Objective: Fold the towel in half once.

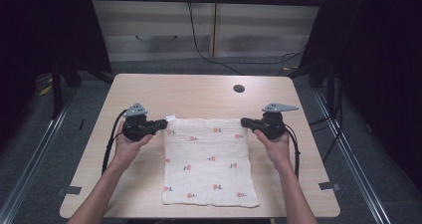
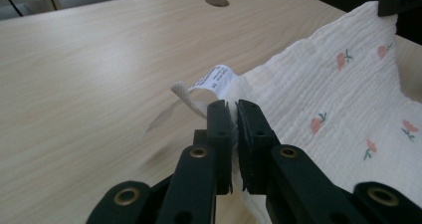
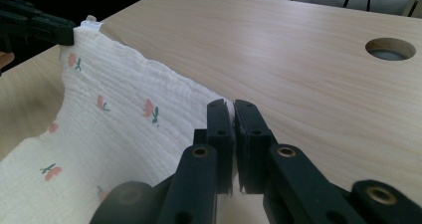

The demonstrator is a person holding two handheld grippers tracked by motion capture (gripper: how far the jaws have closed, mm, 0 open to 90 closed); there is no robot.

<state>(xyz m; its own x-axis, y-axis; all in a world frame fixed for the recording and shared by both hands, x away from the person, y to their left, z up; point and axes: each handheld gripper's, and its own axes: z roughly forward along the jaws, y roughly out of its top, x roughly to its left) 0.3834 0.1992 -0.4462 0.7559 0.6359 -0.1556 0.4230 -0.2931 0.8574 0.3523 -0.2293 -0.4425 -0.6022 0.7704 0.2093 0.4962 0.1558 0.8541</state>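
Observation:
A white muslin cloth (image 1: 209, 159) printed with small red flowers lies on the wooden table (image 1: 199, 92). Its far edge is lifted off the tabletop. My left gripper (image 1: 163, 125) is shut on the cloth's far left corner, beside the white care label (image 2: 214, 78) and a hanging loop (image 2: 185, 94). My right gripper (image 1: 245, 122) is shut on the far right corner. In the left gripper view the cloth (image 2: 338, 99) stretches from my jaws to the other gripper at the top right. In the right gripper view the cloth (image 3: 124, 129) hangs taut toward the left gripper at the top left.
A round cable hole (image 1: 239, 88) sits in the table beyond the cloth. Bare tabletop surrounds the cloth on all sides. Cables run over the floor behind the table, and dark curtains stand at both sides.

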